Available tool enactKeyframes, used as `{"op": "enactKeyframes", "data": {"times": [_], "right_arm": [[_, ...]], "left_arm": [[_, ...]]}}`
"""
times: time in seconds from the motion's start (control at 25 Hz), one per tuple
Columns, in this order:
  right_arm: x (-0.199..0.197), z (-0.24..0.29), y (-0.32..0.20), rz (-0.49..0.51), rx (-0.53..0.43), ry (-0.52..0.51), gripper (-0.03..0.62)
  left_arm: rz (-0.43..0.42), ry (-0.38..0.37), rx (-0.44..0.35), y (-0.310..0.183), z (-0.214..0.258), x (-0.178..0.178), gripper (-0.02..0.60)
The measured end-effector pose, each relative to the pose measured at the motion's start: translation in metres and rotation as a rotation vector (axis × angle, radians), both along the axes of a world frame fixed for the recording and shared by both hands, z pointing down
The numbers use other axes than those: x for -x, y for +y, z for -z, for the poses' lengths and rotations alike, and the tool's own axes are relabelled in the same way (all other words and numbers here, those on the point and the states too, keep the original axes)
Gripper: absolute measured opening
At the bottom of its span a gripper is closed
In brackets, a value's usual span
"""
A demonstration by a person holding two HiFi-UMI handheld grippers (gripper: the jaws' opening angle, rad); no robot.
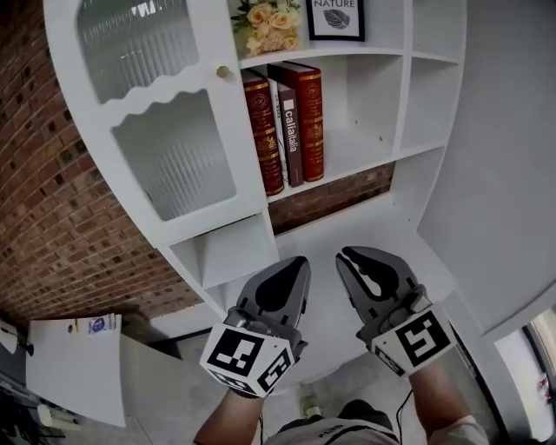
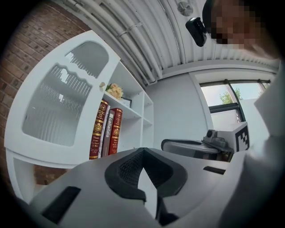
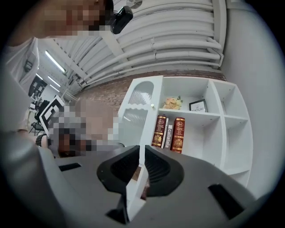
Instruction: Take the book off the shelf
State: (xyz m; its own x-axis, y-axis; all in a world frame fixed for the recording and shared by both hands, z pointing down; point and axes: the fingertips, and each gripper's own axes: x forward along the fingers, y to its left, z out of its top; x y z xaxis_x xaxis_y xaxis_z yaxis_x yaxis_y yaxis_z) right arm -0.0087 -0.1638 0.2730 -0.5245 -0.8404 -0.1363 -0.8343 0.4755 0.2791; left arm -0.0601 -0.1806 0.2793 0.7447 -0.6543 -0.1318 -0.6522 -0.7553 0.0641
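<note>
Three larger books stand upright on the white shelf (image 1: 347,156): a red one (image 1: 263,130), a dark one with white lettering (image 1: 291,135), and a second red one (image 1: 309,113). A thin white book is squeezed between the first two. The same row shows in the left gripper view (image 2: 107,129) and the right gripper view (image 3: 169,132). My left gripper (image 1: 301,261) and right gripper (image 1: 346,254) hang side by side below the books, well short of them. Both are shut with nothing between the jaws. From their own cameras the left gripper (image 2: 142,150) and right gripper (image 3: 142,147) point toward the shelf.
A ribbed-glass cabinet door (image 1: 156,104) with a small knob (image 1: 223,72) stands left of the books. Flowers (image 1: 268,22) and a framed print (image 1: 335,16) sit one shelf higher. A brick wall (image 1: 43,217) is at the left and open cubbies (image 1: 430,87) at the right.
</note>
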Motion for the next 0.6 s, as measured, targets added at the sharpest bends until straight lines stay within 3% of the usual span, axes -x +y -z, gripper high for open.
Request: {"op": "enactKeyframes", "data": {"times": [0.24, 0.6], "right_arm": [[0.001, 0.045, -0.054, 0.015, -0.079, 0.098, 0.074], [-0.003, 0.086, -0.129, 0.077, -0.204, 0.366, 0.123]], "left_arm": [[0.01, 0.006, -0.019, -0.04, 0.014, -0.005, 0.011], [0.117, 0.012, -0.063, -0.096, 0.044, -0.012, 0.011]]}}
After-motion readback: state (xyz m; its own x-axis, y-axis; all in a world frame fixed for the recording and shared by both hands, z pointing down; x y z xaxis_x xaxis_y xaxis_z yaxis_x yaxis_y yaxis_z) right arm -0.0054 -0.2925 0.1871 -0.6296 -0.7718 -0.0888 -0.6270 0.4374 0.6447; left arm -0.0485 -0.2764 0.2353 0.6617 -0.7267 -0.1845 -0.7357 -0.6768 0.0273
